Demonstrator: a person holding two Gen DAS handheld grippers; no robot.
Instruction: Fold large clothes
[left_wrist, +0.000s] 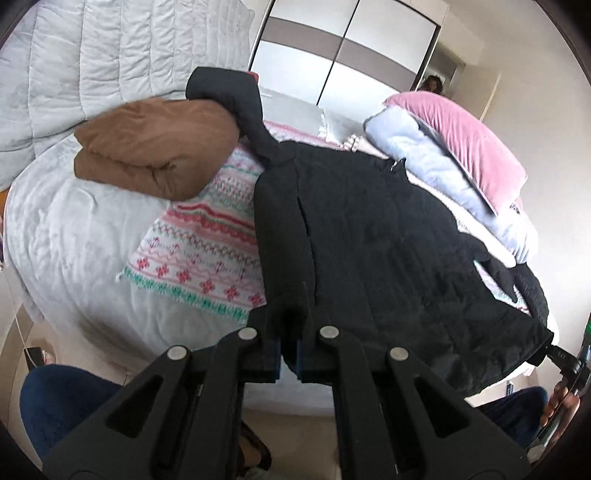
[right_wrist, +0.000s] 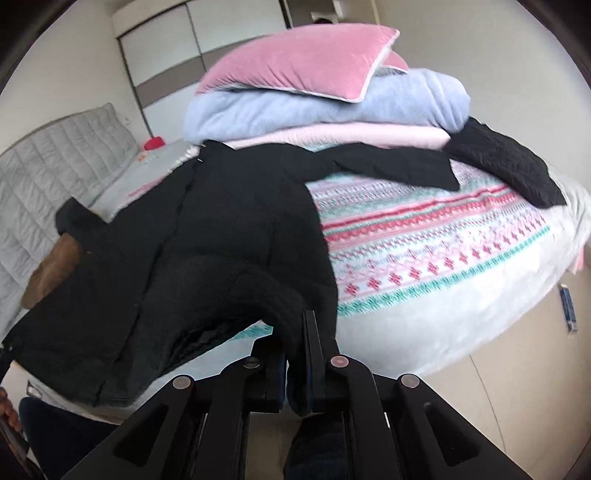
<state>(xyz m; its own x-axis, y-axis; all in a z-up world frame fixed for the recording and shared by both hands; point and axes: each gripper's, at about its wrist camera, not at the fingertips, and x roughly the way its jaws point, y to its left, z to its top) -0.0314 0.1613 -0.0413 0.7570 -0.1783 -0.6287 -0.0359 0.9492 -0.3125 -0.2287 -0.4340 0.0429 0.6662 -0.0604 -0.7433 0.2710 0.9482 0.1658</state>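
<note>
Black coat (left_wrist: 369, 229) lies spread across the patterned blanket (left_wrist: 192, 251) on the bed (left_wrist: 74, 236), its near hem pinched at both corners by the closed left gripper (left_wrist: 290, 325) and right gripper (right_wrist: 295, 354) fingers.

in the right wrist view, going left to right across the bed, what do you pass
Grey quilted headboard → brown folded garment → black coat, its near hem clamped in the right gripper → patterned blanket → small black quilted garment at the bed's right edge.
</note>
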